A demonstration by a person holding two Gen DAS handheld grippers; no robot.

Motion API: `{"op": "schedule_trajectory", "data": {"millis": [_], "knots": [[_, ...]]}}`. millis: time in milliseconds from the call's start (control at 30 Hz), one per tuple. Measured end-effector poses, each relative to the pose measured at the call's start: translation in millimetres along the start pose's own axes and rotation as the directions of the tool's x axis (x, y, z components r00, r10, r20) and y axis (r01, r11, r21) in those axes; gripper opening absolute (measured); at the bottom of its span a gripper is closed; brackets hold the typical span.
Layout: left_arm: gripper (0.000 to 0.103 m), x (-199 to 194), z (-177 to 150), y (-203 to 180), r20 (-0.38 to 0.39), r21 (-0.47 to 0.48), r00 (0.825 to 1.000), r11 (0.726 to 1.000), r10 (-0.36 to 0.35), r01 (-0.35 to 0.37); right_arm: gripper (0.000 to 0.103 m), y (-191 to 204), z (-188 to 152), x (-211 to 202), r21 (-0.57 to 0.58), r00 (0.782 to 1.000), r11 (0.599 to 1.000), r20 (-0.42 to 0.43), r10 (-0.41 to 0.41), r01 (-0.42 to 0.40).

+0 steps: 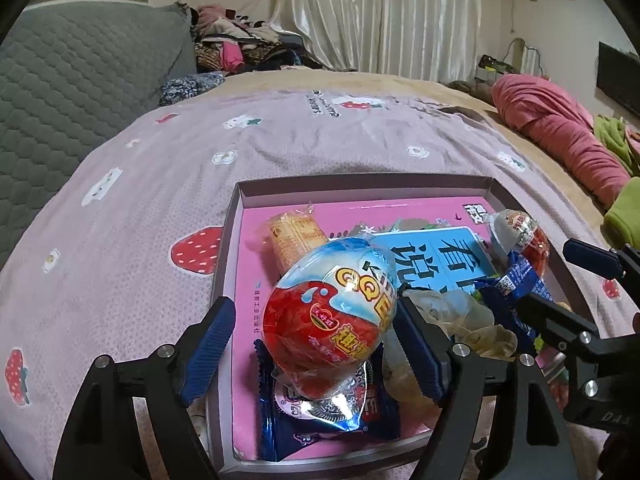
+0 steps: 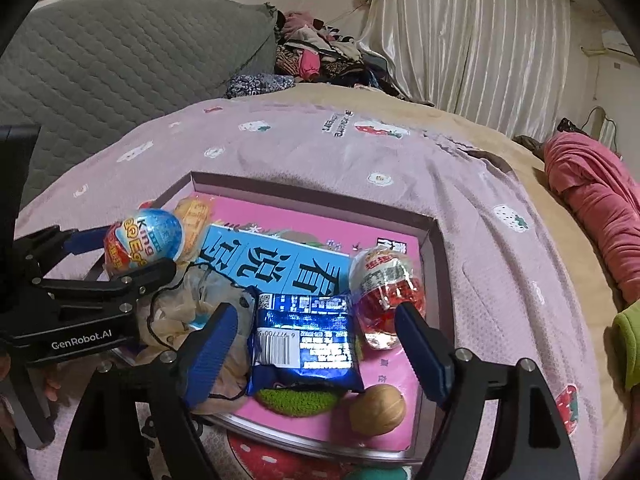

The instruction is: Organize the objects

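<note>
A shallow pink box (image 1: pixel 240 216) lies on the bed and holds snacks. My left gripper (image 1: pixel 316 340) is open over its near left part, with a red-and-blue King egg (image 1: pixel 332 312) between its fingers, resting on a blue Oreo packet (image 1: pixel 320 420). The egg also shows in the right wrist view (image 2: pixel 144 240). My right gripper (image 2: pixel 316 344) is open over a blue snack packet (image 2: pixel 304 340). A second wrapped egg (image 2: pixel 384 292) lies by its right finger. A blue book (image 2: pixel 272 264), a walnut (image 2: pixel 378 410) and a biscuit pack (image 1: pixel 296 236) lie in the box.
The box sits on a pink strawberry-print sheet (image 1: pixel 120 240). A grey quilted headboard (image 1: pixel 72 80) is at the left. Rolled pink bedding (image 1: pixel 560 132) lies at the right. A pile of clothes (image 1: pixel 240 48) and curtains (image 1: pixel 380 12) are behind. A crumpled beige bag (image 2: pixel 192 304) lies in the box.
</note>
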State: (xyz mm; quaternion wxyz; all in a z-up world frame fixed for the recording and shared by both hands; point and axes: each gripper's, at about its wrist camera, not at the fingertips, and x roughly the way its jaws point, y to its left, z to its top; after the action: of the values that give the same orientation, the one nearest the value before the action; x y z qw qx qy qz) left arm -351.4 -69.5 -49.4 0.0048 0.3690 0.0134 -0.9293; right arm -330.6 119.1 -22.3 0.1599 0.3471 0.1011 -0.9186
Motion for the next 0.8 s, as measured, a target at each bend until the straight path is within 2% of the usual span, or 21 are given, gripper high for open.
{"op": "schedule_trajectory", "data": {"millis": [133, 200, 400, 800], "knots": [[0.083, -8, 2, 0, 0.014, -0.008, 1.0, 1.0, -0.019, 0.019, 0.081, -4, 2, -5, 0.022, 1.0, 1.0, 0.014, 0.01, -0.01], [0.084, -12, 3, -1, 0.02, -0.007, 1.0, 1.0, -0.011, 0.012, 0.086, -6, 3, -8, 0.026, 1.0, 1.0, 0.02, 0.009, -0.009], [0.085, -26, 7, -2, 0.05, -0.007, 0.999, 1.0, 0.006, -0.005, 0.089, -9, 7, -18, 0.044, 0.999, 0.999, 0.047, -0.002, 0.0], [0.085, -76, 18, 5, 0.142, -0.045, 0.99, 0.999, 0.02, -0.014, 0.098, -10, 19, -53, 0.072, 0.995, 0.997, 0.095, 0.002, -0.009]]}}
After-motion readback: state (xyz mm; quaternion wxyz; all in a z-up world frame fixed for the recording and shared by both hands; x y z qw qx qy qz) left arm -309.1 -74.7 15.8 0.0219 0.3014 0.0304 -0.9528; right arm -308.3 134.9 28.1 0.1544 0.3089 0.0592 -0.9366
